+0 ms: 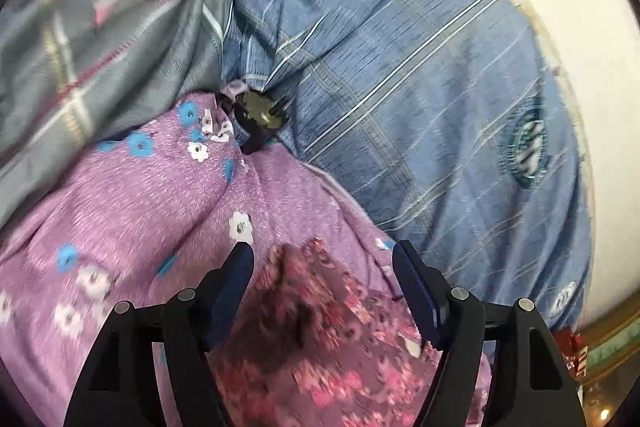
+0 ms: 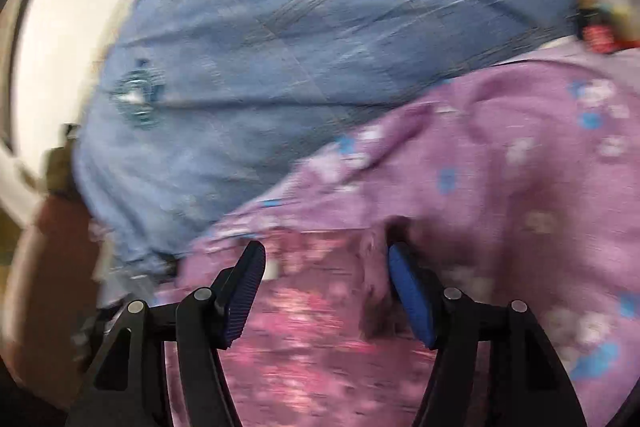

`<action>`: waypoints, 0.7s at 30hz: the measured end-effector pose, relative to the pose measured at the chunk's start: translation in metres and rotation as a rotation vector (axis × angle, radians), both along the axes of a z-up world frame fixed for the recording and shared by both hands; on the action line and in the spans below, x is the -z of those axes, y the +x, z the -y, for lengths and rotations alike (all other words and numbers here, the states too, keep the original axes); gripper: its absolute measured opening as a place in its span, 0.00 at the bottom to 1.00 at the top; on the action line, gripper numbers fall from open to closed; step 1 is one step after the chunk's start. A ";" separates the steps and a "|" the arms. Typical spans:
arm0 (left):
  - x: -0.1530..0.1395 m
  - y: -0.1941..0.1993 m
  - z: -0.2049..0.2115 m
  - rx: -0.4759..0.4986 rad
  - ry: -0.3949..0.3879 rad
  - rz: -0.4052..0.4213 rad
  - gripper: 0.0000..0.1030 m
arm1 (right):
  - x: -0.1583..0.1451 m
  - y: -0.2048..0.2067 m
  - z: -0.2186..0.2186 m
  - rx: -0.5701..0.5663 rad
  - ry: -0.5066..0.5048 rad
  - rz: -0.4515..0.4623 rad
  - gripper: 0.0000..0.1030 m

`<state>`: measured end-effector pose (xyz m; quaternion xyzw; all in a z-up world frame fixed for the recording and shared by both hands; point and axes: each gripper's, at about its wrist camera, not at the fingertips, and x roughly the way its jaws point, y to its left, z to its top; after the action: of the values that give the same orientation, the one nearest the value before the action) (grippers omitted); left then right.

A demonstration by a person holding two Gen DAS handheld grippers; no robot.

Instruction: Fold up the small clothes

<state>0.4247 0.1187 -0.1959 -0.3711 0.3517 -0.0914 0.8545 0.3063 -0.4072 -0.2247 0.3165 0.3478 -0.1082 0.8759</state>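
Observation:
A small dark pink floral garment (image 1: 312, 327) lies bunched on a lilac cloth with blue and white flowers (image 1: 140, 207). My left gripper (image 1: 324, 261) stands open just over it; the garment's crumpled top sits between the blue pads without either pad pressing on it. The right wrist view is blurred. There the same pink garment (image 2: 304, 331) lies under my right gripper (image 2: 326, 255), which is also open, its right fingertip (image 2: 400, 267) close to a fold where the garment meets the lilac cloth (image 2: 520, 167).
A blue striped sheet with round emblems (image 1: 400, 87) covers the surface beyond, also seen as blue sheet (image 2: 300, 47). A grey cloth with a pink star (image 1: 100, 27) lies far left. A small black and olive object (image 1: 260, 119) rests at the cloths' junction. A white wall (image 1: 580, 7) borders the sheet.

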 end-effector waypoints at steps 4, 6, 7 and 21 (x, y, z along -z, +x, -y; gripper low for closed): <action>-0.010 -0.050 0.033 0.079 0.172 -0.015 0.70 | -0.005 -0.002 -0.039 -0.175 0.013 -0.004 0.38; -0.009 -0.066 0.044 0.106 0.196 -0.028 0.70 | 0.002 0.010 -0.074 -0.317 0.033 -0.045 0.33; -0.002 -0.075 0.058 0.140 0.207 -0.053 0.70 | 0.011 0.019 -0.094 -0.387 0.045 -0.089 0.29; 0.035 -0.028 0.098 0.270 0.357 -0.143 0.68 | 0.038 0.183 -0.110 -0.262 -0.142 -0.125 0.22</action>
<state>0.3964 0.0206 -0.2312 -0.1690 0.4686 -0.1148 0.8595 0.4890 -0.2976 -0.2626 0.1981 0.4314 -0.0367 0.8794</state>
